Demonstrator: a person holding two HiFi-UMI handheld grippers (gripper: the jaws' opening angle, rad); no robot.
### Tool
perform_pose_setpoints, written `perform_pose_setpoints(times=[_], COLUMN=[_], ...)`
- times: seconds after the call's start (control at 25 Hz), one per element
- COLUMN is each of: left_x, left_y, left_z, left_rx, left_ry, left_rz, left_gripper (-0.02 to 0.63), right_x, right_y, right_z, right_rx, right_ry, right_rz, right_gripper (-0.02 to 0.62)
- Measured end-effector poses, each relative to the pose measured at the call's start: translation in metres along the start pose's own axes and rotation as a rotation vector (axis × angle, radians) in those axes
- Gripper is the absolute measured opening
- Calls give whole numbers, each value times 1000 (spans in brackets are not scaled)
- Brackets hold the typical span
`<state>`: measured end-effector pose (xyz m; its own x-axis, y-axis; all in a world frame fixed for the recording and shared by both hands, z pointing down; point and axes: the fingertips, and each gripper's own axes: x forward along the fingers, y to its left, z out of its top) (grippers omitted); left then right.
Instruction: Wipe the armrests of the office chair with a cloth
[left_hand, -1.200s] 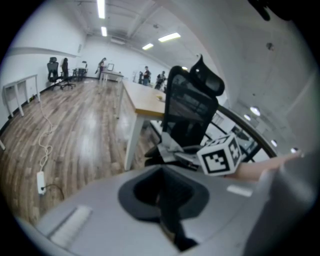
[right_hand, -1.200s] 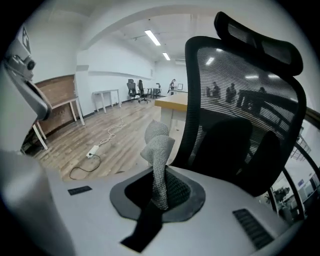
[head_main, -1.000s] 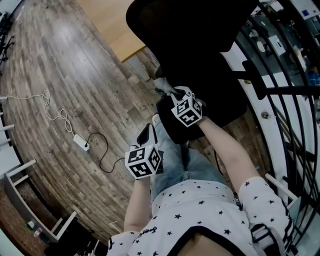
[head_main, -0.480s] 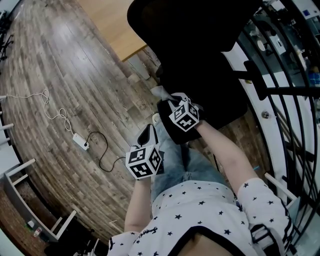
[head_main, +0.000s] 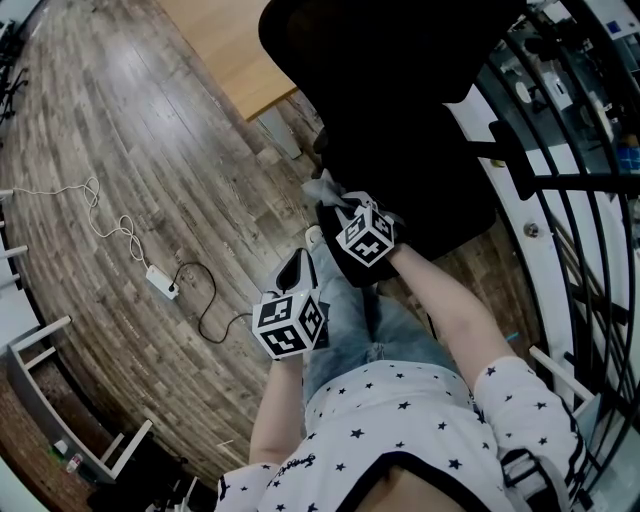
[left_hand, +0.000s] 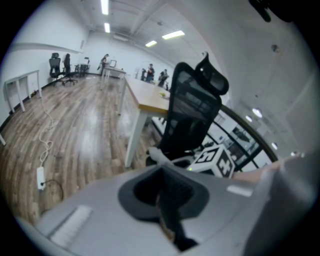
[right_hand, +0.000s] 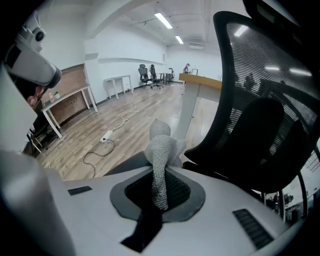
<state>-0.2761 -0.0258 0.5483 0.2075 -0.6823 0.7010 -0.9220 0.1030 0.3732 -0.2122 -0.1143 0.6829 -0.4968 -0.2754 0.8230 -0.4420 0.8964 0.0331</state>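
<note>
Over the last second the right tongs (head_main: 338, 206) have slid a little toward 6 o'clock in the head view, back along the armrest (head_main: 338, 258) toward the person. The left tongs (head_main: 295, 266) have stayed where they were.

The right tongs are clamped on the cloth (right_hand: 161, 145), a grey knitted piece pinched at its lower end between the jaws. This grip probably leaves the loose bulk free to drag over the pad while the tongs steer it. The cloth stands out ahead of the jaws as a narrow bunch, with its long axis in line with the tongs. Its free end points toward 11 o'clock in the head view, away from the person.

There the cloth (head_main: 322, 186) sits at the far end of the armrest on the near side of the black office chair (head_main: 400, 120). Whether it is pressing on the pad cannot be told from these views. The pad itself runs roughly from 11 to 5 o'clock, so the stroke appears to follow its length.

The left tongs (left_hand: 165, 197) are closed with nothing between them. They hang at 7 o'clock of the right pair, over the person's leg and well clear of the chair, seemingly idle. The wiping looks to be under way on this one armrest.
</note>
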Motion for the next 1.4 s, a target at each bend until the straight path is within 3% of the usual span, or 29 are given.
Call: perform_pose_setpoints(times=[1.4], left_x=[-27], left_y=[-16], left_z=[-16], left_rx=[10], left_ry=[-56], left_rz=[6], left_gripper=[2], right_x=[-34], right_y=[61], right_z=[-45], right_rx=[-47], right_ry=[46], right_rz=[88], right_gripper=[37])
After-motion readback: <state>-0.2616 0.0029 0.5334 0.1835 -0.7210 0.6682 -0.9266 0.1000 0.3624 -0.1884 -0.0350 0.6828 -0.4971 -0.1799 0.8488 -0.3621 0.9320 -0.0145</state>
